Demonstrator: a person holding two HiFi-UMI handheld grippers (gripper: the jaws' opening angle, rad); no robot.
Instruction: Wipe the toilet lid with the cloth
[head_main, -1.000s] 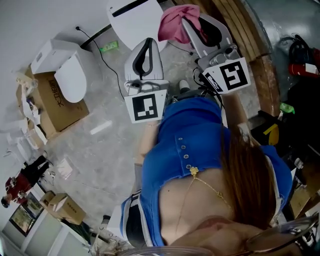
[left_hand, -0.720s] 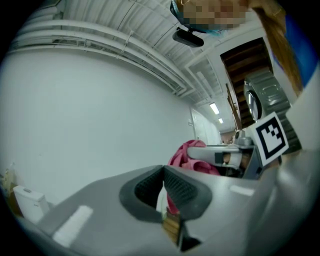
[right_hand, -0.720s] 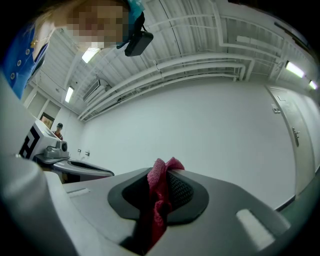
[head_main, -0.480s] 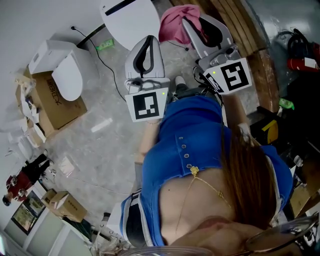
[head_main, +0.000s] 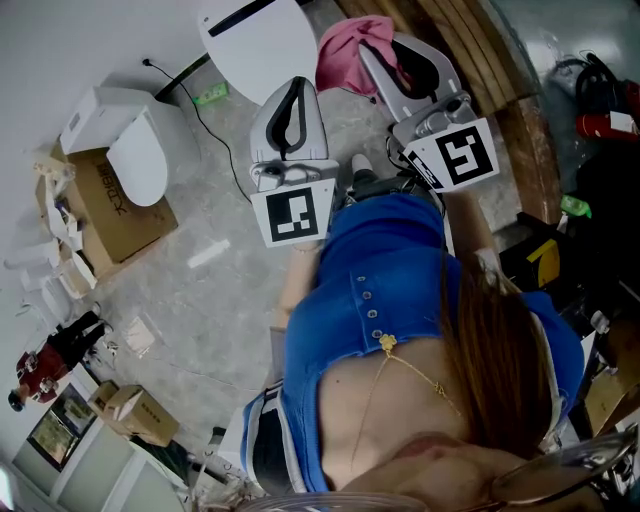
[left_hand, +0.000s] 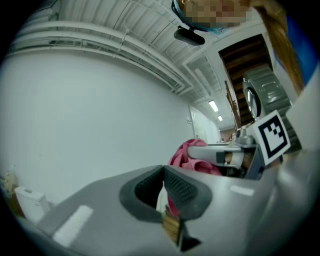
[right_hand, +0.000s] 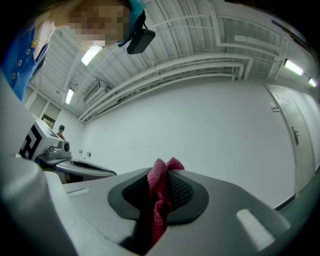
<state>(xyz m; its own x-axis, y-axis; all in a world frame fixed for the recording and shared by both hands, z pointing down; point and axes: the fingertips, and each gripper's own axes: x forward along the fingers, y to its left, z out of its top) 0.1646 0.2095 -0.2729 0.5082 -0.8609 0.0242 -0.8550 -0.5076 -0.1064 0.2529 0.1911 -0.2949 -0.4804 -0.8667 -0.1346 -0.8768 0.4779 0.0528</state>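
1. Your right gripper (right_hand: 162, 182) is clamped on the pink cloth (right_hand: 159, 200). The ribbed pads press it from both sides, a fold pokes out above the jaw tips, and the rest hangs down between them.
2. In the head view that same right gripper (head_main: 390, 55) is at the far right, with the cloth (head_main: 345, 55) bunched at its tip.
3. Your left gripper (left_hand: 163, 172) has its jaws drawn together and holds nothing. Only a thin slit remains low down, and the cloth (left_hand: 182, 152) shows through it from beyond.
4. In the head view the left gripper (head_main: 293, 100) is to the left of the right one and a little nearer to you. It touches nothing.
5. The white toilet lid (head_main: 255, 45) lies at the far edge, beyond the left gripper. The cloth is just beside its right edge, but you cannot tell whether they touch.
6. Each gripper's cube carries a black-and-white square marker, with no letters on it.
7. At the left, an open cardboard box (head_main: 120, 215) holds a second white toilet (head_main: 135, 150). There is dark print on the box flap, too small to read.
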